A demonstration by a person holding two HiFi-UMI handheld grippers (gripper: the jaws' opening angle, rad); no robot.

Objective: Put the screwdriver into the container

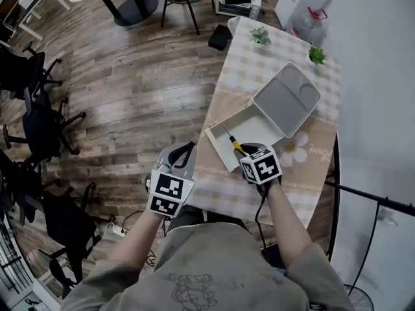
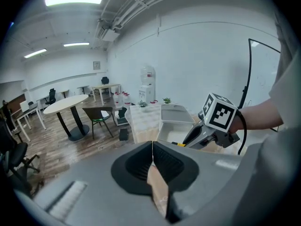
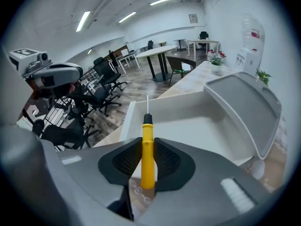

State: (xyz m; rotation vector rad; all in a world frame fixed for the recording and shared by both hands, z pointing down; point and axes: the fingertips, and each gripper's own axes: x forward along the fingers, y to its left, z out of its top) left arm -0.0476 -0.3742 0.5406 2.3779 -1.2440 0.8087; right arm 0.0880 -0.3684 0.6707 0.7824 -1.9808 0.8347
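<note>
two grippers: right gripper (image 3: 148,166) clamps the yellow screwdriver (image 3: 147,145) by its handle, tip over the container (image 3: 197,126) near wall. left gripper (image 2: 152,161) jaws together, empty, left of the table (image 1: 246,63). judgement: carry shaft past the wall, lower, then release.

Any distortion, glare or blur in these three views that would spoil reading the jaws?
Head view: strong barrel bend in the floorboards, even light, sharp. Left gripper view: fisheye, dark corners, ceiling lights blown out, shut left gripper readable. Right gripper view: same vignette, screwdriver crisp in the right gripper, no glare on the container.
</note>
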